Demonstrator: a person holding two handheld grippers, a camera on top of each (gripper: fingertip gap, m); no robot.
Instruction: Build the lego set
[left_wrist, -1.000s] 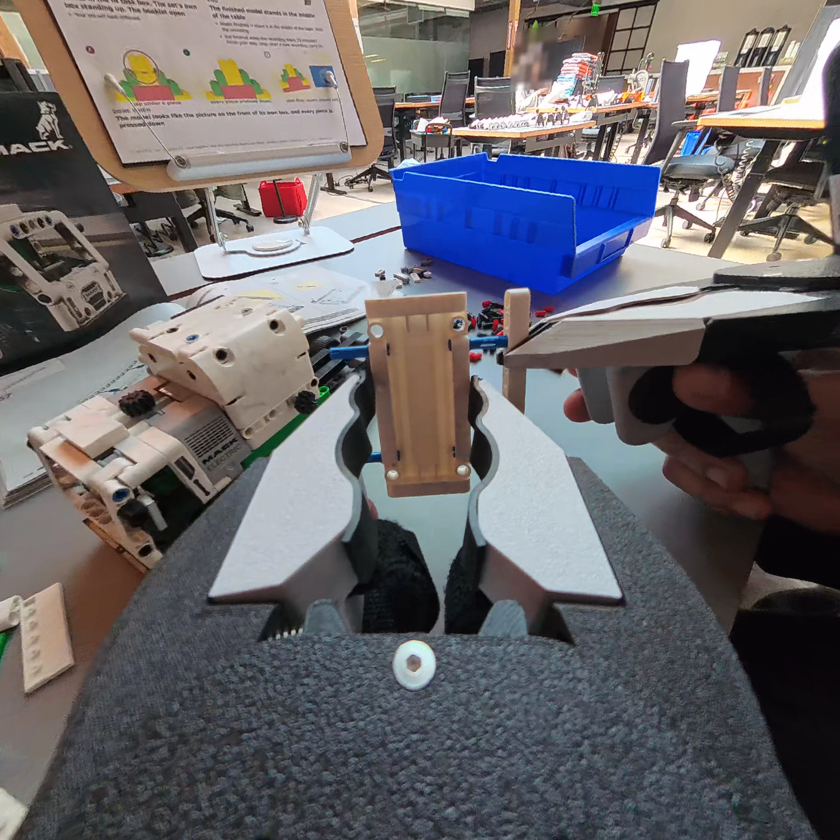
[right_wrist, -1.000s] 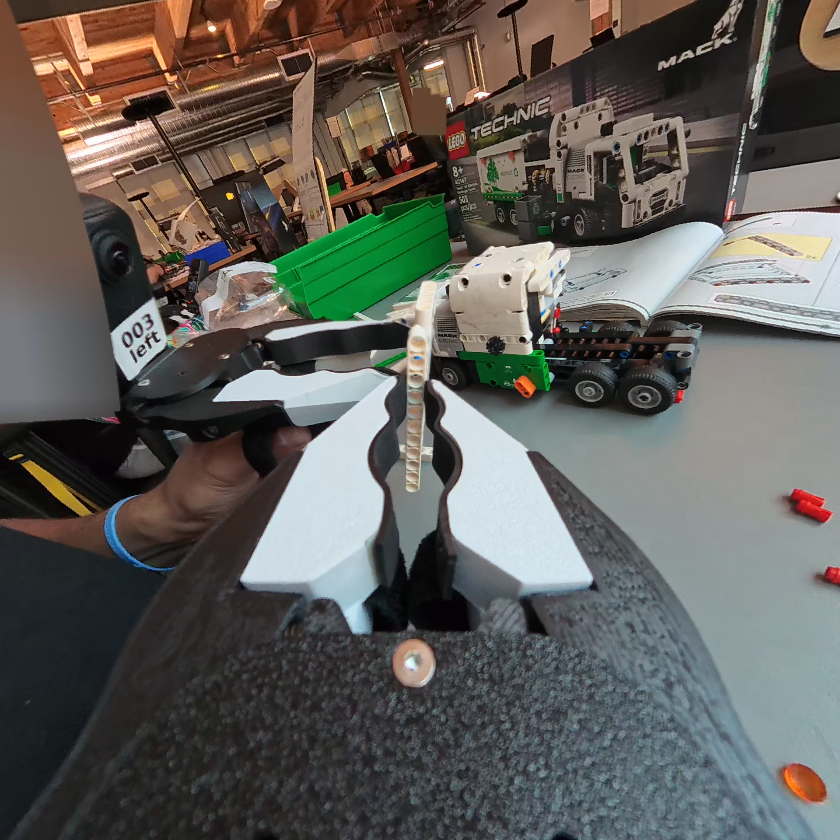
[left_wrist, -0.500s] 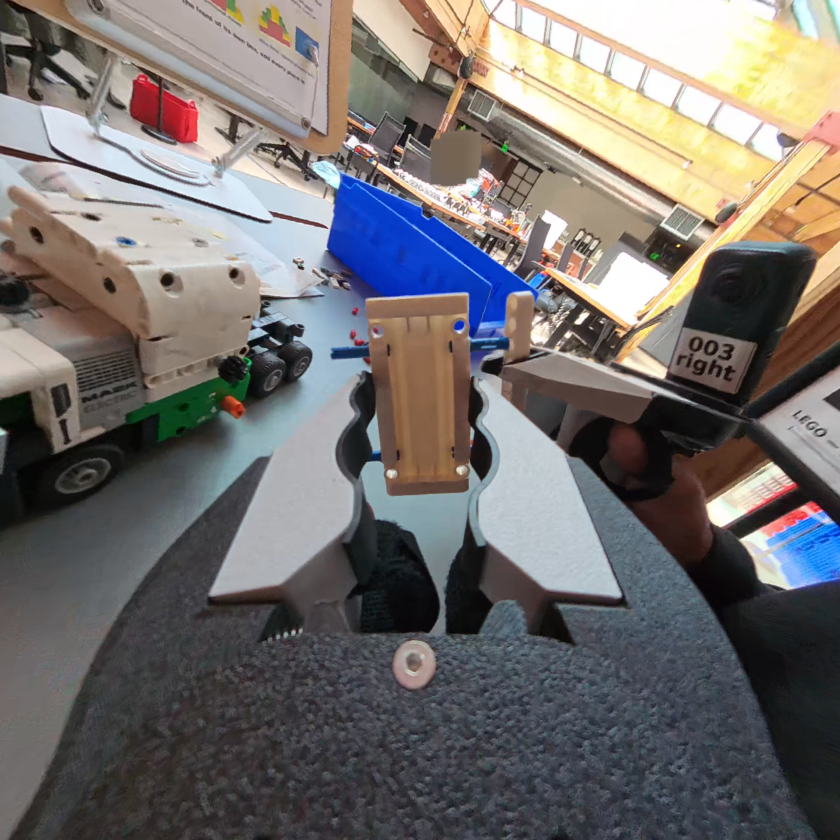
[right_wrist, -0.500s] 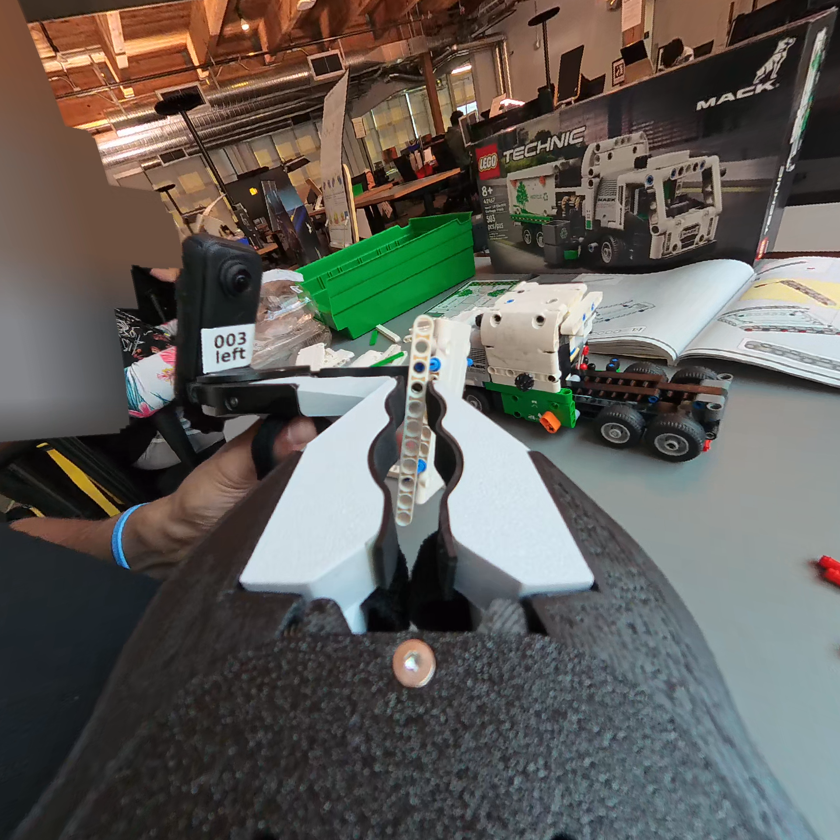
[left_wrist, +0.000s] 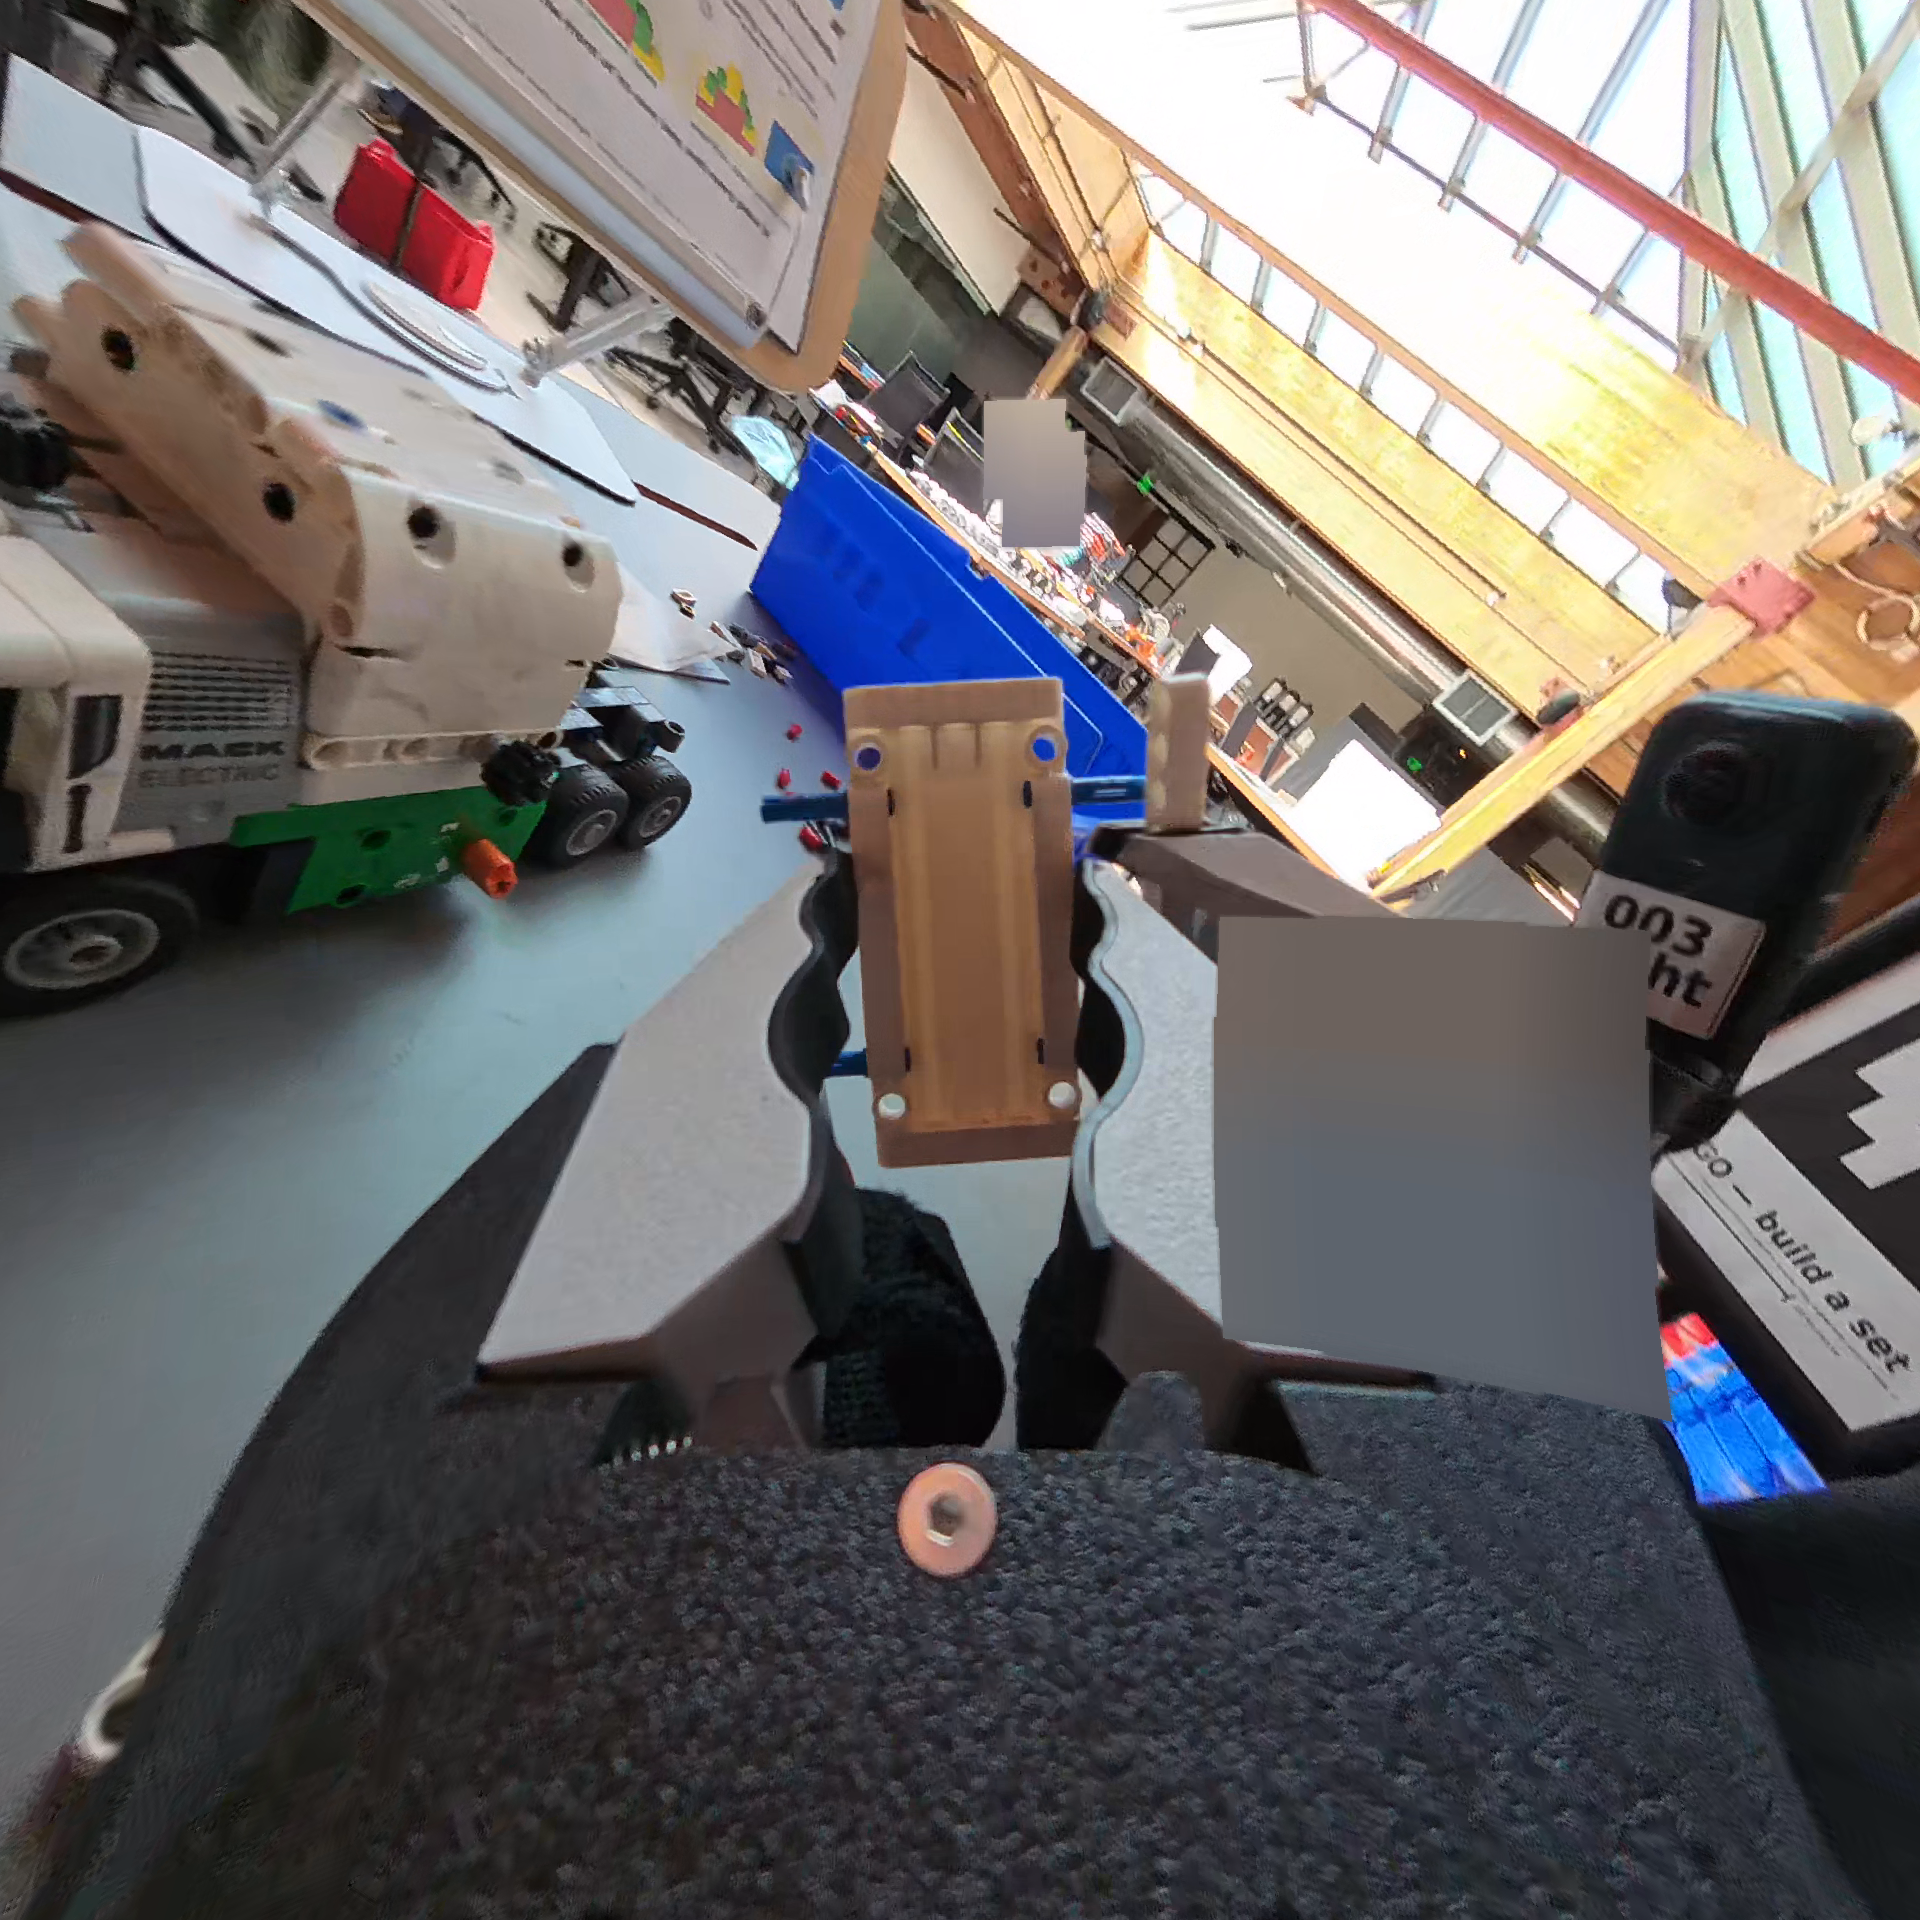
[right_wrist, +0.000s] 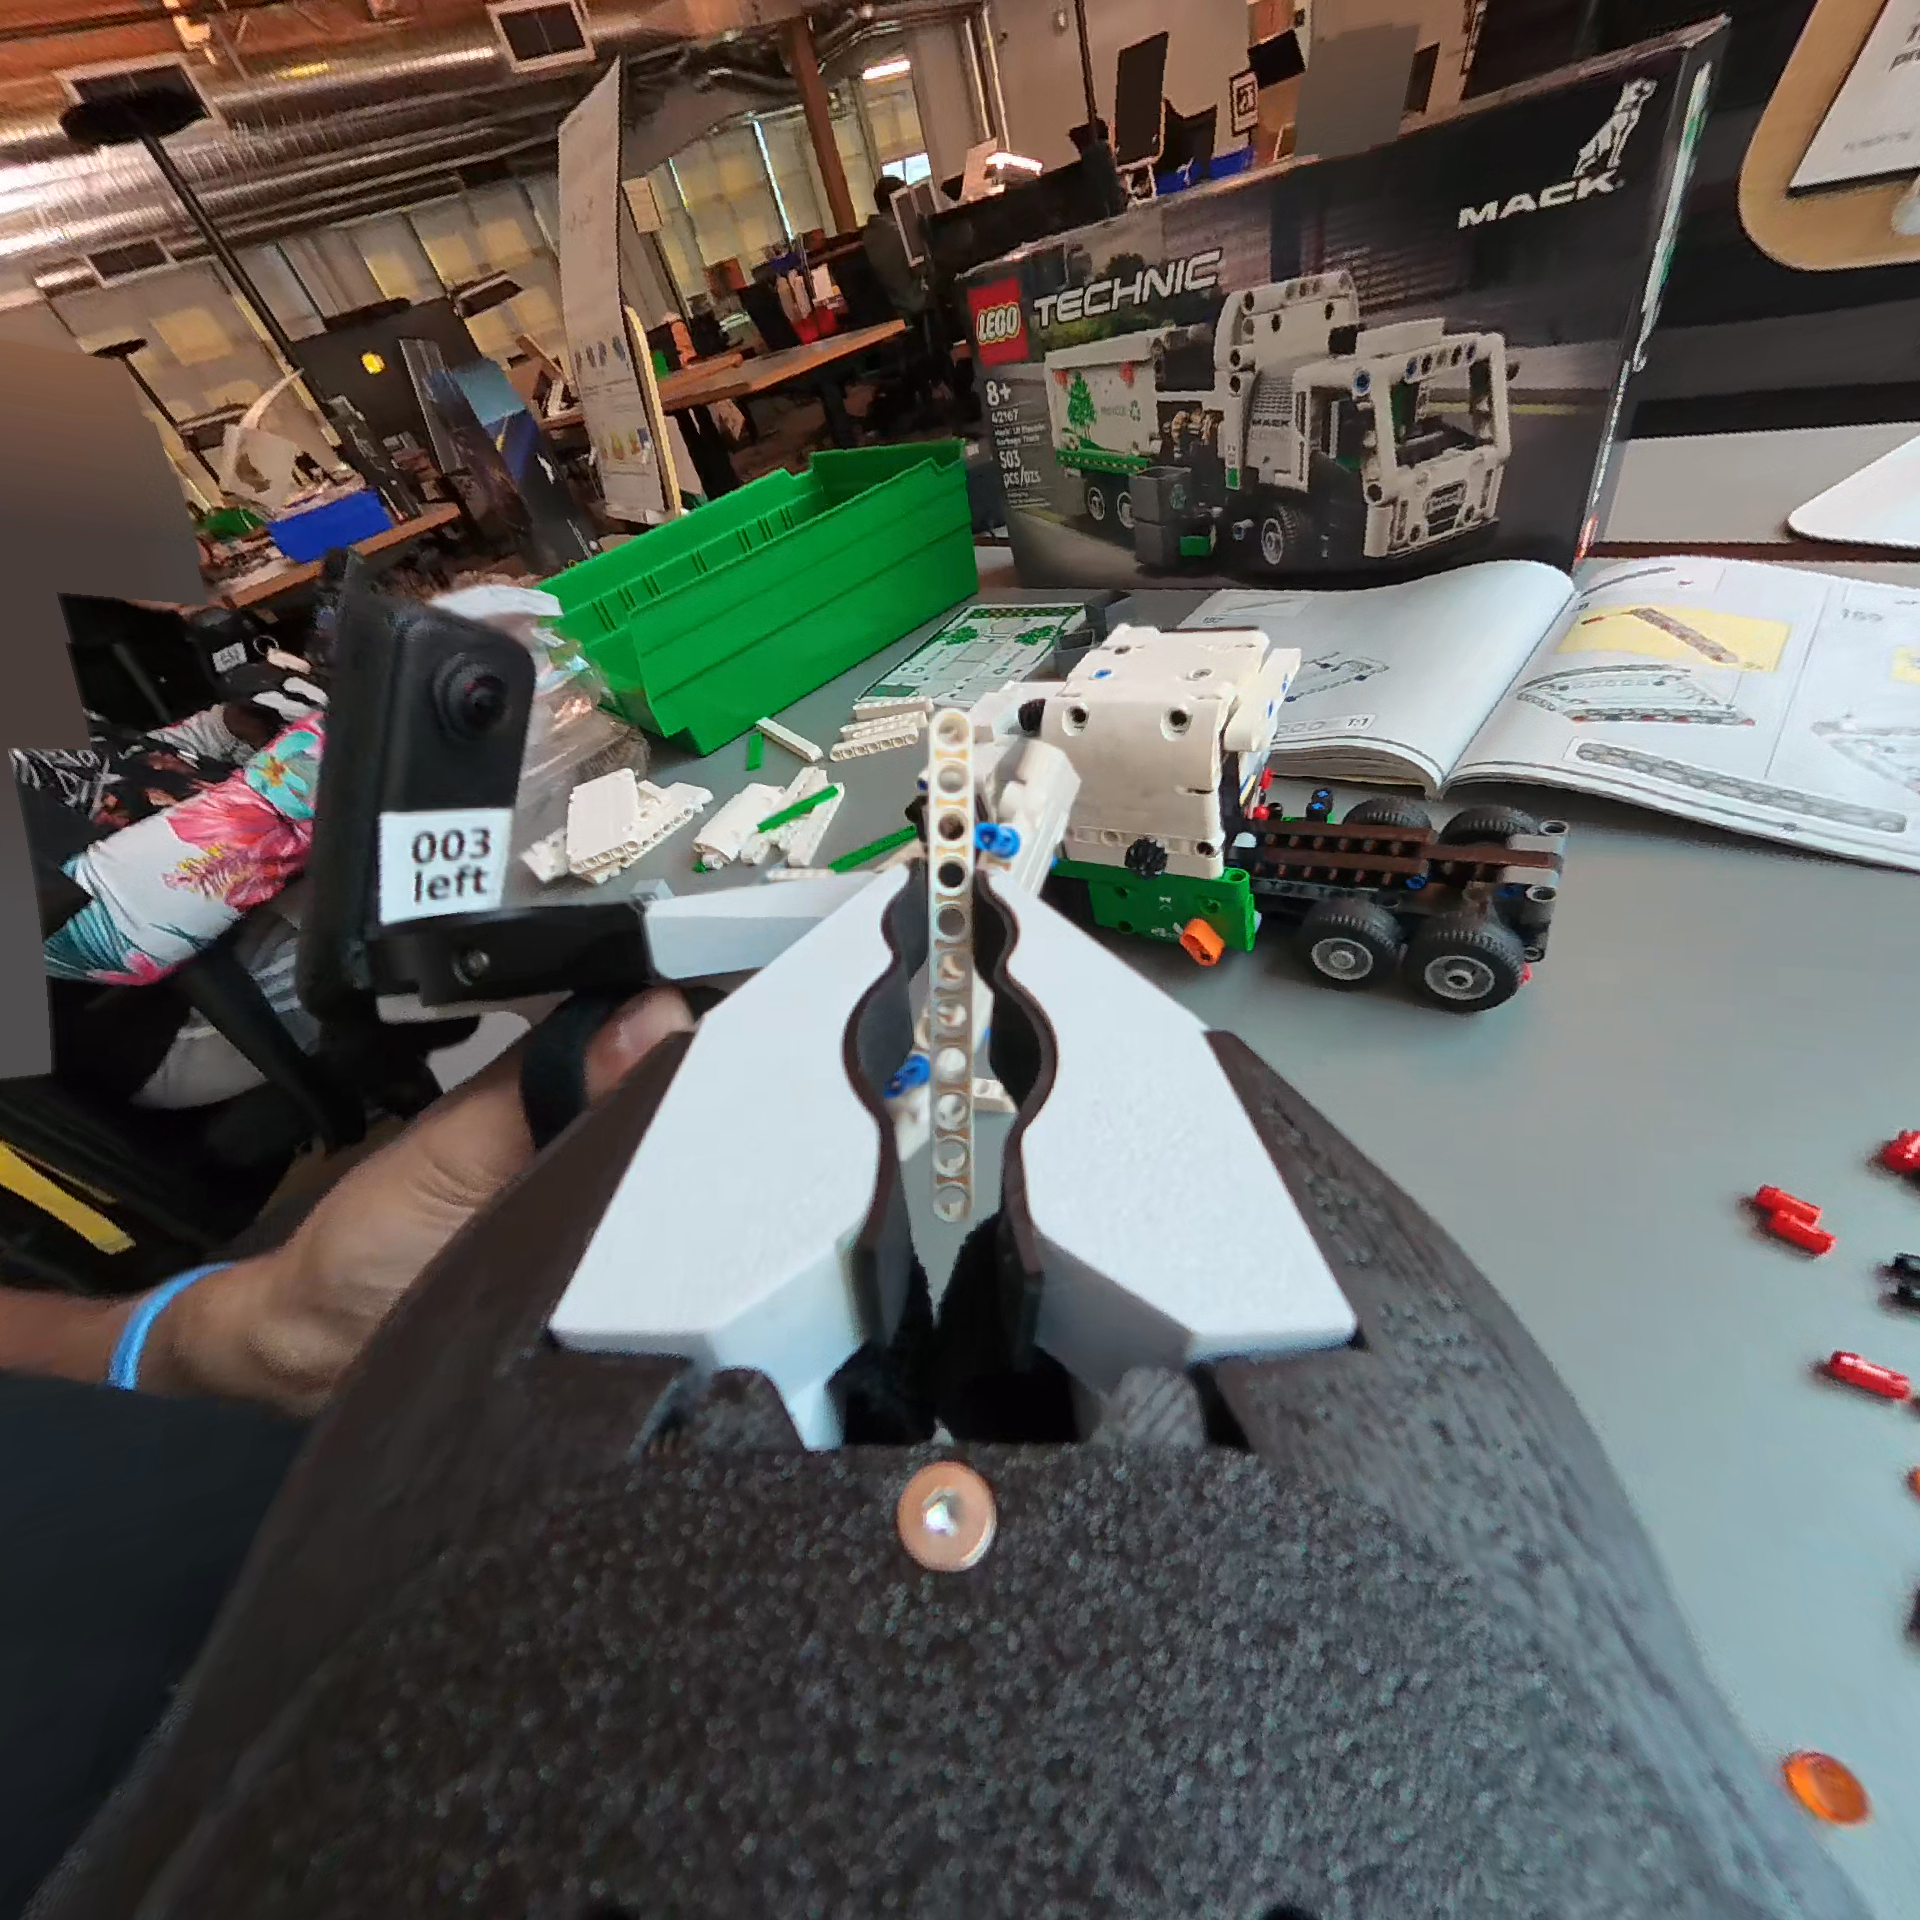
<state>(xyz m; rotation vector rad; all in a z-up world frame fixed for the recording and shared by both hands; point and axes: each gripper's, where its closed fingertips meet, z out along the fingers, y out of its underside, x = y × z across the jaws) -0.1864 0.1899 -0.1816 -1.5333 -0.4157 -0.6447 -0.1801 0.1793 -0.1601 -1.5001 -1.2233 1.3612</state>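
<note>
My left gripper (left_wrist: 956, 883) is shut on a cream-white panel (left_wrist: 961, 935) with blue pins (left_wrist: 800, 808) sticking out of its sides, held above the table. My right gripper (right_wrist: 948, 894) is shut on a long white beam with holes (right_wrist: 951, 966), held upright. In the left wrist view the beam (left_wrist: 1179, 748) stands just right of the panel, by a blue pin. The left gripper's fingers (right_wrist: 727, 914) reach in from the left in the right wrist view. The partly built white and green truck (right_wrist: 1174, 790) stands on the grey table, also seen at the left in the left wrist view (left_wrist: 312, 675).
A blue bin (left_wrist: 914, 613) lies behind the panel. A green bin (right_wrist: 769, 592), the set's box (right_wrist: 1299, 384) and an open instruction booklet (right_wrist: 1558, 675) stand at the back. Loose white pieces (right_wrist: 644, 821), red pins (right_wrist: 1787, 1216) and an orange round piece (right_wrist: 1825, 1787) lie on the table. My two grippers' fingertips are within a few centimetres of each other. Left tips and right tips are each some 20 centimeters from the orange round piece (right_wrist: 1825, 1787).
Both grippers have tilted and turned together while holding their pieces; the left view has swung up toward the ceiling. The beam stays beside the panel's right side.
</note>
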